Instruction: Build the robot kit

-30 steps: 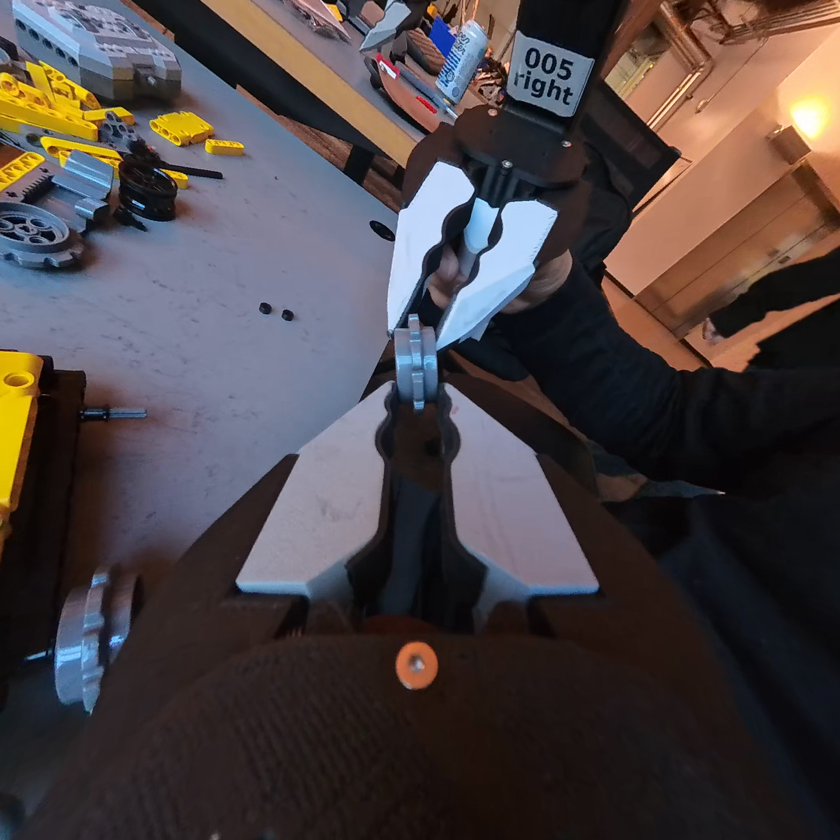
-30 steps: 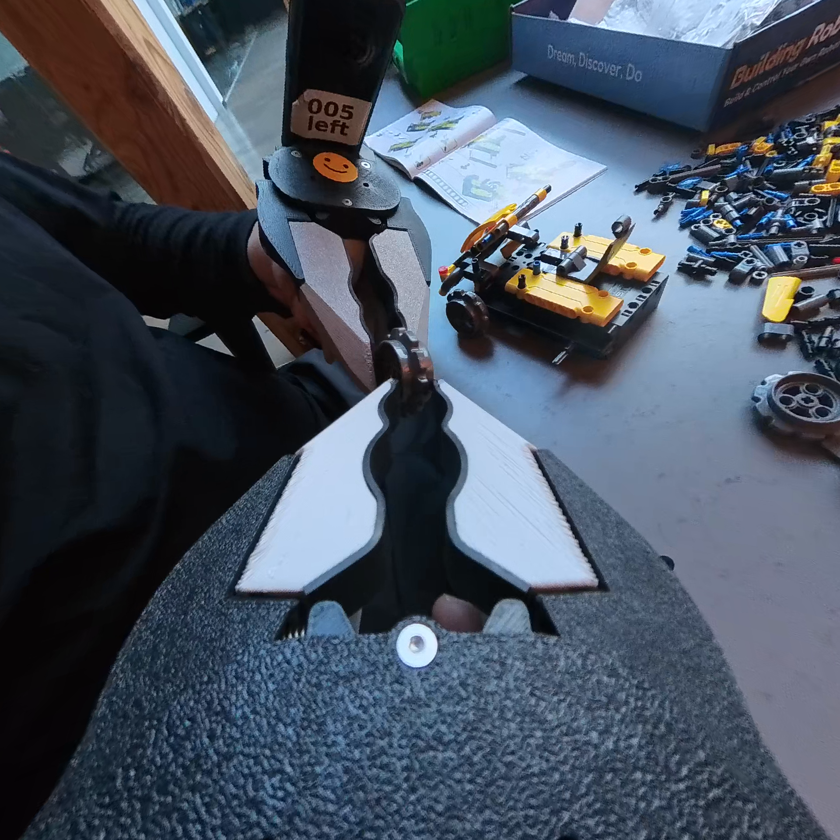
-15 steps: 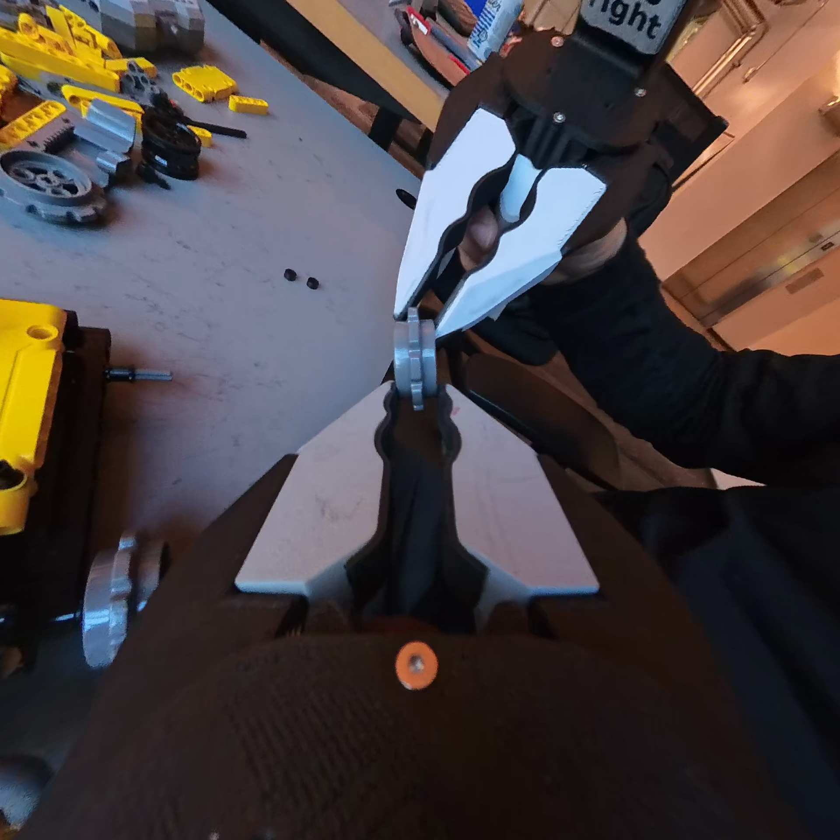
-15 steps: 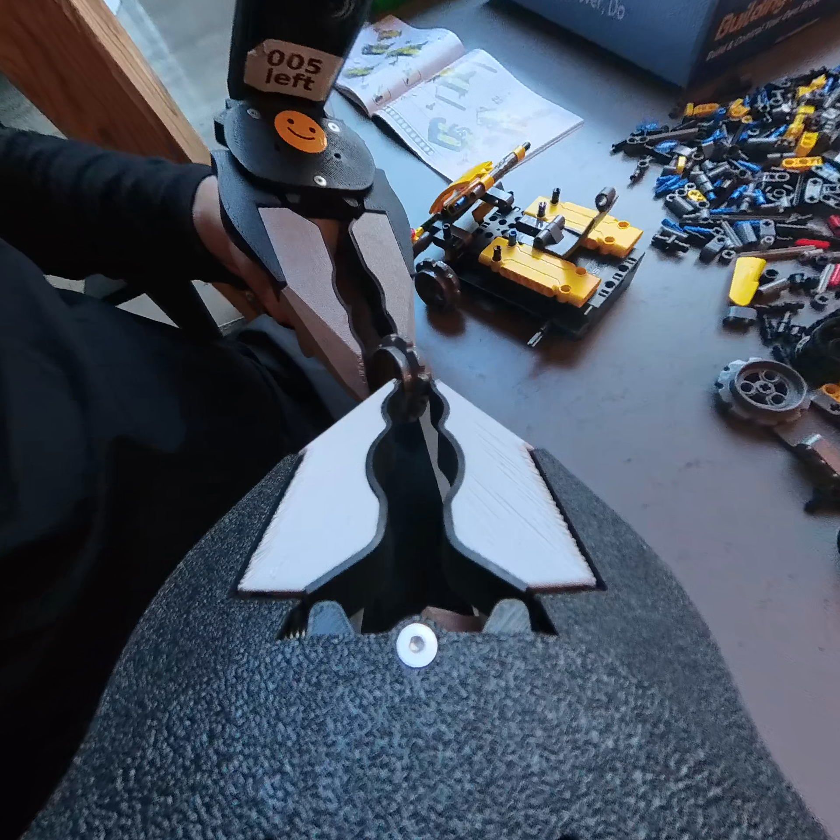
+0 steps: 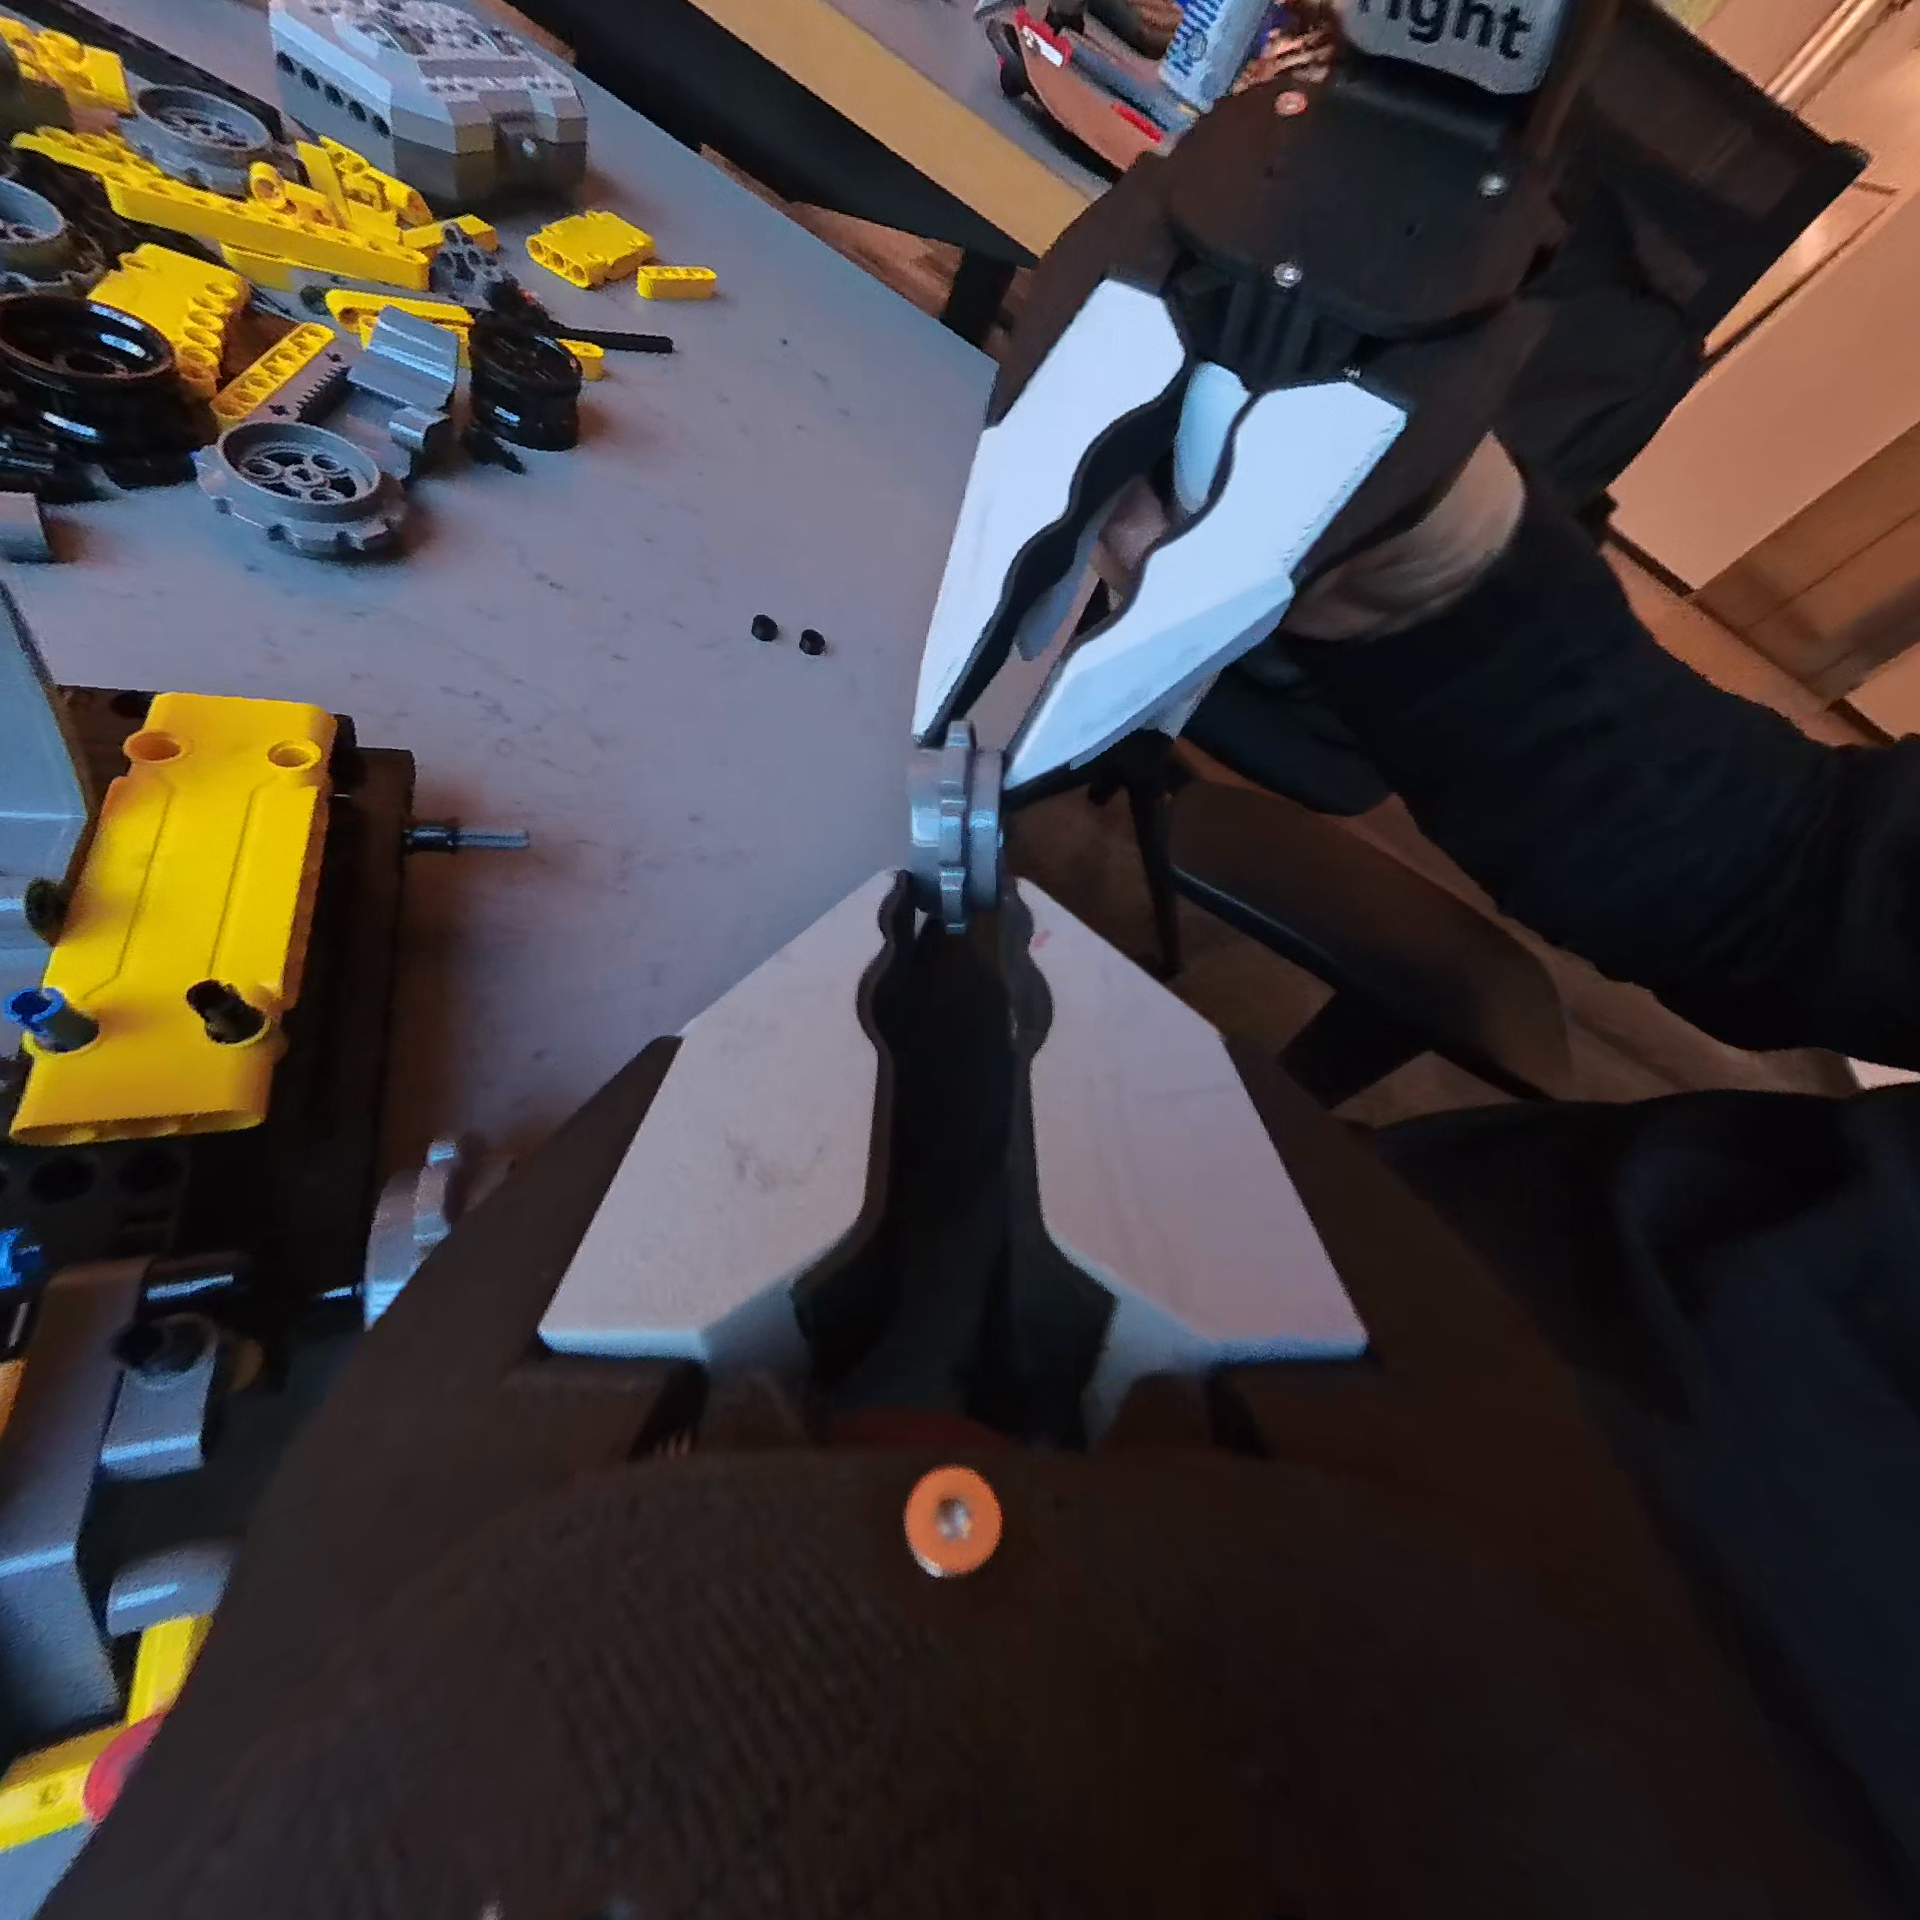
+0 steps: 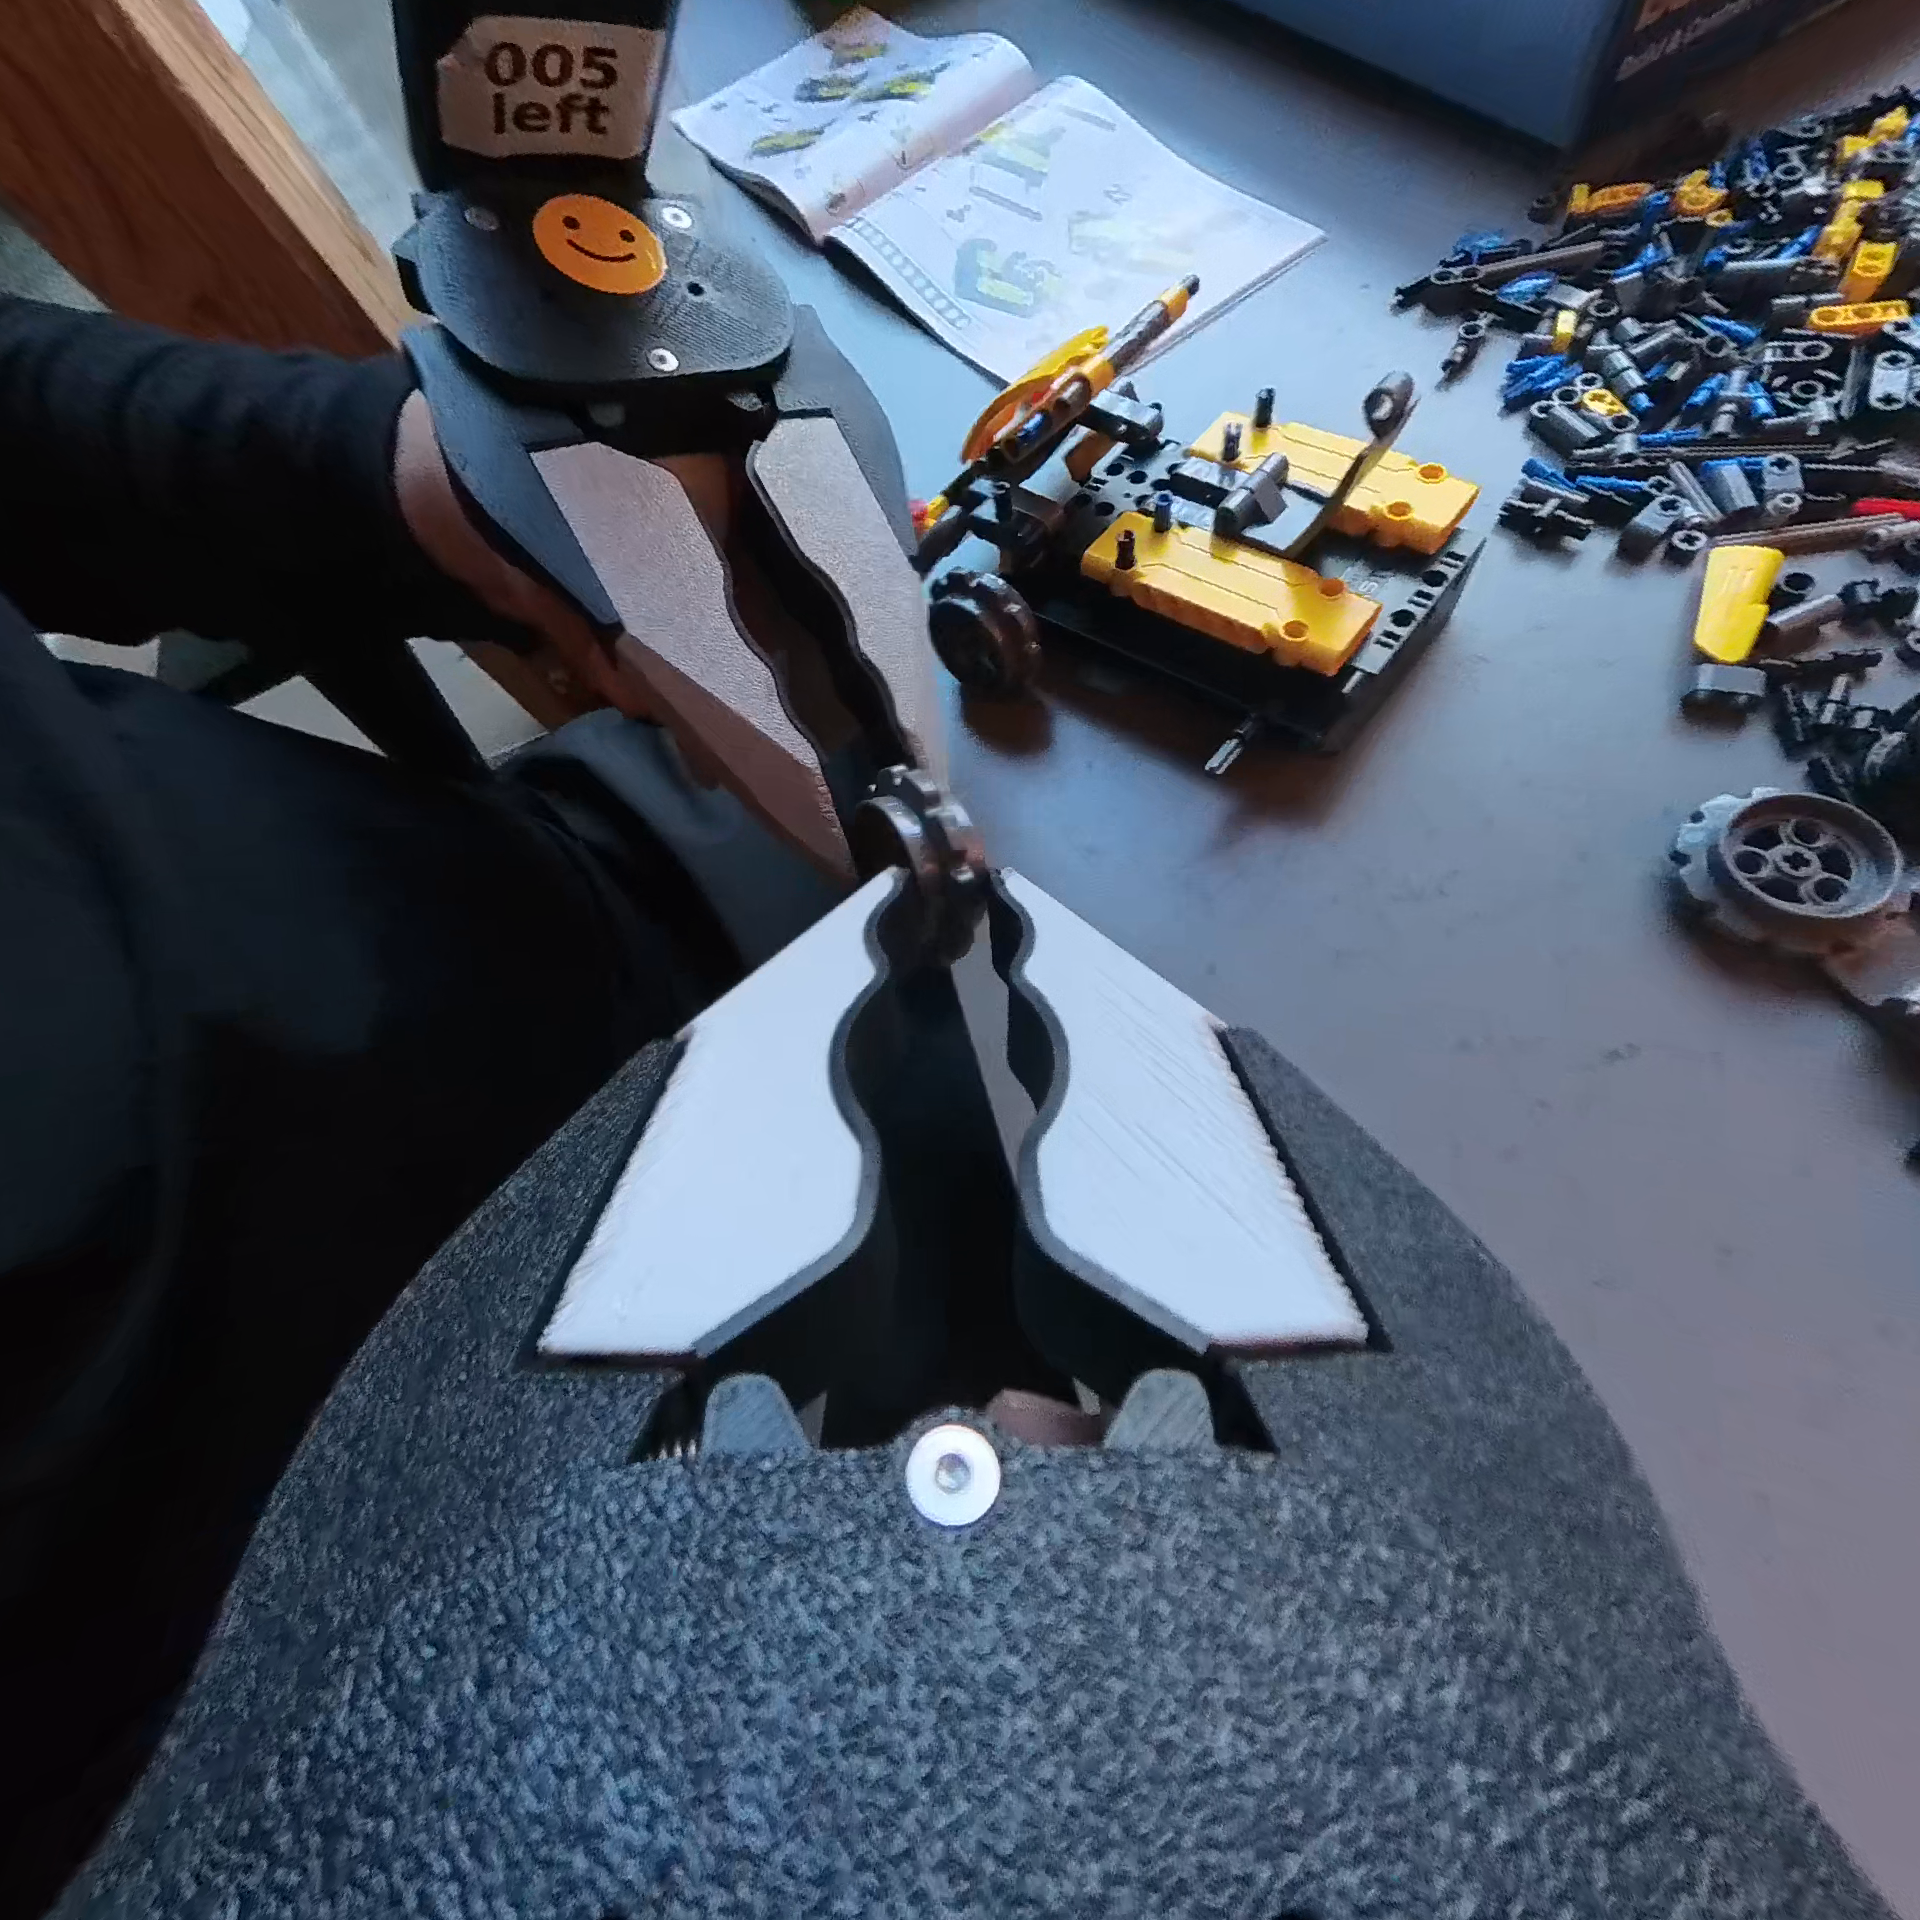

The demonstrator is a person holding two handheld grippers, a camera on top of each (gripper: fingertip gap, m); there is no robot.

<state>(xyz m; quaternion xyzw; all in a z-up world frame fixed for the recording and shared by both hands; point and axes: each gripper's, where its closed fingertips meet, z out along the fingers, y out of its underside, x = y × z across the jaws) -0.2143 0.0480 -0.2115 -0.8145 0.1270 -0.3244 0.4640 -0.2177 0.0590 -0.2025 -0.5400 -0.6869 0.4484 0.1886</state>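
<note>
White label point(image 6: 548, 91) with writing and orange smiley sticker point(image 6: 600, 246) on left gripper point(image 6: 883, 790). Second label point(image 5: 1444, 26) on right gripper point(image 5: 961, 743). Print on booklet point(image 6: 997, 197), blue box point(image 6: 1662, 42), can point(image 5: 1205, 42).

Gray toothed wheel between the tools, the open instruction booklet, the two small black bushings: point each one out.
Gray toothed wheel point(image 5: 954, 831), left wrist view, on its toothed rim.
Instruction booklet point(image 6: 1049, 197), right wrist view, on its right page.
Two small black bushings point(image 5: 766, 628), left wrist view, on the left one.

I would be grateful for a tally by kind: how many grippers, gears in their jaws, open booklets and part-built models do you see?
Grippers: 2, left and right
Gear: 1
Booklet: 1
Model: 1
Total: 5
</note>
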